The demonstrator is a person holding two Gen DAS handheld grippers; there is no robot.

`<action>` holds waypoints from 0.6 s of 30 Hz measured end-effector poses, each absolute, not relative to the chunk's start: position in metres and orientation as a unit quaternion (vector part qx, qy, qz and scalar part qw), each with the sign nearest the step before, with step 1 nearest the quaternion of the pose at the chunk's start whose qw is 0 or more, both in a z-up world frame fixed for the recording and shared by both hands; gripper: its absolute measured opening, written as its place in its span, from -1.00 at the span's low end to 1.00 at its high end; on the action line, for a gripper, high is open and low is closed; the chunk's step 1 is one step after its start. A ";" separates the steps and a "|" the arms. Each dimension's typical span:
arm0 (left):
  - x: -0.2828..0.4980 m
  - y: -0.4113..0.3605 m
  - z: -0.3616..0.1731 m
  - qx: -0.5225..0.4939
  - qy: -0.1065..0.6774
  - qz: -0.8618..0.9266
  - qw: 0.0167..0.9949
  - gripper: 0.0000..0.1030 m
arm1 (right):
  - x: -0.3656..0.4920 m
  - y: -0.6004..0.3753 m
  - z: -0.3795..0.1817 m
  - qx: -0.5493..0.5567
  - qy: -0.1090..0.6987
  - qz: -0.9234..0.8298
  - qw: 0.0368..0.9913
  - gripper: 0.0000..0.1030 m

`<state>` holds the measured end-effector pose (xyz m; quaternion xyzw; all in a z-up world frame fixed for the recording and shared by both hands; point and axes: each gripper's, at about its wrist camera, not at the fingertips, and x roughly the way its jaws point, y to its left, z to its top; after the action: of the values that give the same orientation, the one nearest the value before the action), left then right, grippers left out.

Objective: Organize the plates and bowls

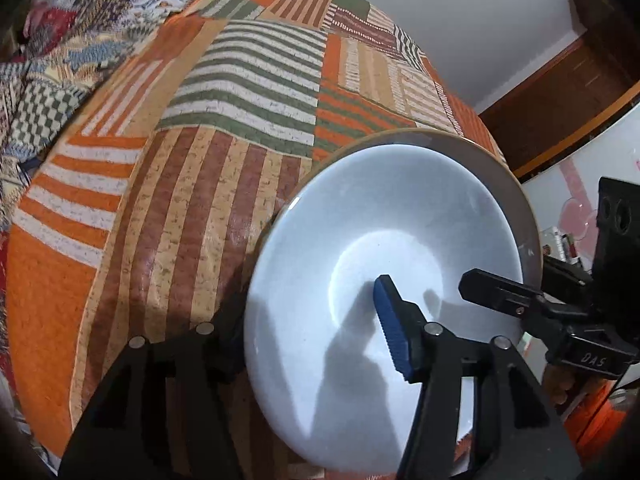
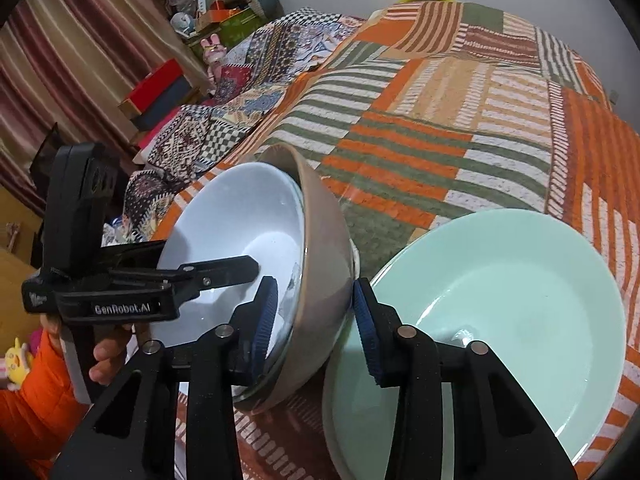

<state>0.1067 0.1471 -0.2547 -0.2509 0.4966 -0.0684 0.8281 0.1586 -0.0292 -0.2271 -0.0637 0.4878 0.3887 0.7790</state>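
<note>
The bed [image 2: 460,128], spread with an orange, green and cream striped patchwork cover, fills most of both views. On its near part lies a pale green plate [image 2: 520,280], flat and empty. Just to the left of it, a bowl [image 2: 320,248], brown outside and white inside, is tipped up on its side, its lower edge near the plate's left rim; whether they touch cannot be told.

The right gripper [image 2: 316,324] is pinching the bowl's wall: one blue pad [image 2: 266,320] lies against the white inside, the other against the brown outside, with the rim running between them.

The left gripper [image 1: 312,344] sits at the opposite side of the bowl. In its own view, one blue-padded finger [image 1: 394,336] stands over the white interior, apart from the surface, while the other finger is outside the rim, mostly hidden behind it; the jaws are spread and not pressing. A hand [image 2: 110,360] in an orange sleeve holds this gripper's handle.
</note>
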 end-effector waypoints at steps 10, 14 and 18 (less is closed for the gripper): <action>0.088 0.147 -0.247 -0.247 0.501 -0.044 0.828 -0.20 | 0.161 -0.029 -0.229 -0.047 0.495 0.385 0.778 -0.42; 0.077 0.145 -0.243 -0.228 0.503 -0.026 0.833 -0.22 | 0.159 -0.017 -0.229 -0.072 0.493 0.381 0.779 -0.42; 0.066 0.153 -0.243 -0.233 0.507 -0.009 0.830 -0.23 | 0.161 -0.001 -0.231 -0.080 0.496 0.392 0.770 -0.42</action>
<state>0.0656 0.1533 -0.2435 -0.2330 0.5066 -0.0092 0.8300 0.1612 -0.0014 -0.2313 -0.0803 0.4962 0.3922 0.7704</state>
